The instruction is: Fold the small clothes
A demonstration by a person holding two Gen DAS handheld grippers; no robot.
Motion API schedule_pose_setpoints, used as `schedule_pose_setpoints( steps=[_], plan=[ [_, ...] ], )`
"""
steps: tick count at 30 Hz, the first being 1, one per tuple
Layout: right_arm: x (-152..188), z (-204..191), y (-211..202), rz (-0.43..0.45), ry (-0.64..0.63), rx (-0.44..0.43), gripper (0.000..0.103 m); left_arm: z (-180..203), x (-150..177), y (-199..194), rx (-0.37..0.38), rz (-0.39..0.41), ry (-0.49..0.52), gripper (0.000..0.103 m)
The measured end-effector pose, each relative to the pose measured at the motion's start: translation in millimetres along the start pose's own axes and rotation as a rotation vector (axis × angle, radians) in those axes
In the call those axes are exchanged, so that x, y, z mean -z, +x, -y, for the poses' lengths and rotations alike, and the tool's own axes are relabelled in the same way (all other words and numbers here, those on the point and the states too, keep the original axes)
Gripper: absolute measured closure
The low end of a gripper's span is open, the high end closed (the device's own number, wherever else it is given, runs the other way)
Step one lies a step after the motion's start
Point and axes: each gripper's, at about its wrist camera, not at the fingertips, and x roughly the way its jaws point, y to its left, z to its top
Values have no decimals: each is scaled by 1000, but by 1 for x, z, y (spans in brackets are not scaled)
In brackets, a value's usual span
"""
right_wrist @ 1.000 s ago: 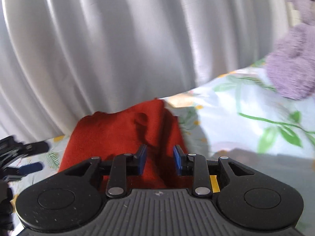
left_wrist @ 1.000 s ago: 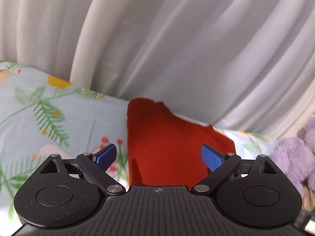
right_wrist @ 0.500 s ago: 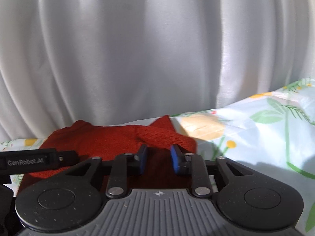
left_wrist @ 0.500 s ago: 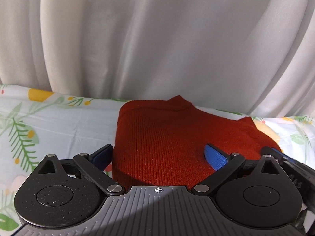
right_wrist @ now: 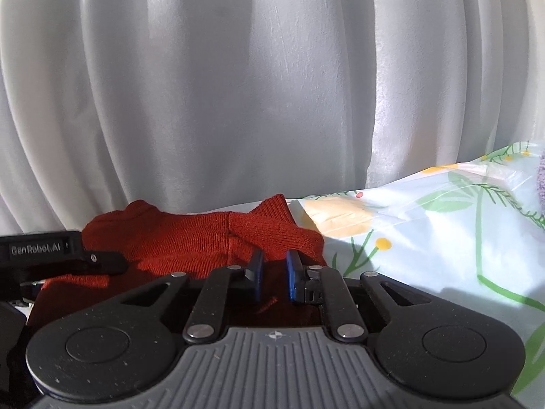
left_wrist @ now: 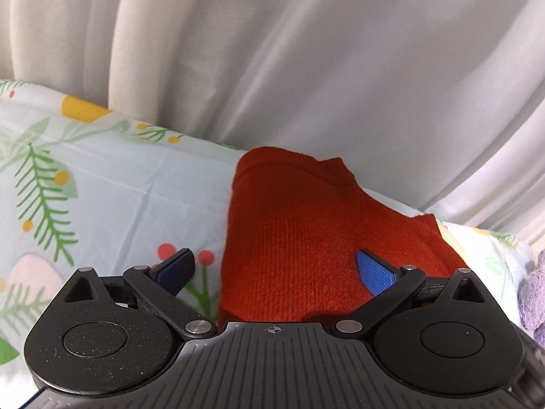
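A small red knit garment [left_wrist: 306, 231] lies folded on the floral bedsheet [left_wrist: 102, 197] near the white curtain. My left gripper [left_wrist: 276, 272] is open, its fingers wide apart over the garment's near left edge, holding nothing. In the right wrist view the same red garment [right_wrist: 190, 238] lies ahead. My right gripper [right_wrist: 274, 274] has its blue pads close together with a narrow gap, low over the garment's near edge; I cannot tell whether cloth is pinched between them. The left gripper's body [right_wrist: 44, 252] shows at the left edge of the right wrist view.
A white pleated curtain [left_wrist: 306, 68] hangs right behind the garment. A purple plush toy [left_wrist: 534, 300] sits at the right edge of the sheet. The floral sheet [right_wrist: 442, 225] stretches to the right of the garment.
The left gripper's view has swung left and tilted, so the garment now sits center-right. The right gripper has held nearly still, its pads still close together.
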Motion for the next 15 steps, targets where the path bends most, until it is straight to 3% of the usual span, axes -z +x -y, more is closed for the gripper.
schedule_pose_setpoints(
  steps=[5, 7, 8, 11, 13, 15],
  plan=[
    [13, -1, -19, -7, -89, 11, 89, -11, 4, -11, 33, -12, 37, 0],
    [10, 9, -29, -34, -79, 78, 37, -22, 5, -17, 78, -43, 52, 0],
    [10, 20, -35, -46, -45, 75, 33, -30, 5, -22, 110, -64, 42, 0],
    [2, 69, -32, -155, 206, -111, 35, -54, 1, -30, 218, -137, -51, 1],
    [-1, 92, -18, -249, 354, -240, 35, -63, -2, -27, 328, -194, -120, 1],
    [-2, 105, -4, -307, 463, -318, 35, -69, -2, -20, 385, -234, -171, 1]
  ],
)
